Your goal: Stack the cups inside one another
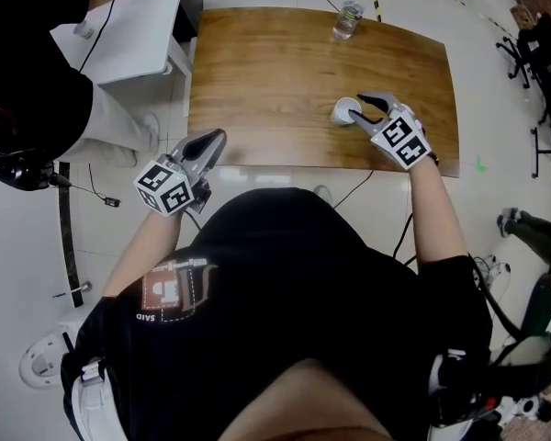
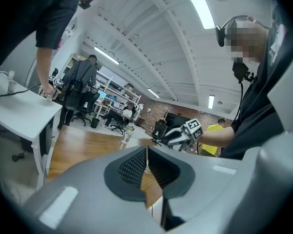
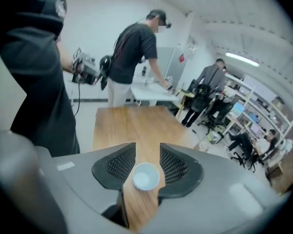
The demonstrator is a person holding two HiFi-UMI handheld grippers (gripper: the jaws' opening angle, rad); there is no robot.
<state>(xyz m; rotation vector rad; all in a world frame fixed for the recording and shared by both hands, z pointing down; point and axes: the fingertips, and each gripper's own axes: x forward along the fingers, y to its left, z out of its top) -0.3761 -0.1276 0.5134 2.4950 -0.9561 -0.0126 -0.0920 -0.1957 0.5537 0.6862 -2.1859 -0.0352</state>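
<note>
Right gripper [image 3: 146, 152]: jaws wide apart, straddling white cup [image 3: 146, 176], pads not pressing it.
White cup: mouth up on table [image 1: 285, 62], near front right edge.
Left gripper [image 2: 146, 152]: jaws together, empty, by table's near-left corner.
Step, likely: centre pads on cup wall, squeeze lightly, lift straight.

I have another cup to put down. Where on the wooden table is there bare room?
Bare: the whole left half of the table, from the left gripper to the far edge, and its right end past the right gripper. Crowded: round the white cup between that gripper's open jaws, and by the clear container at the far edge.
</note>
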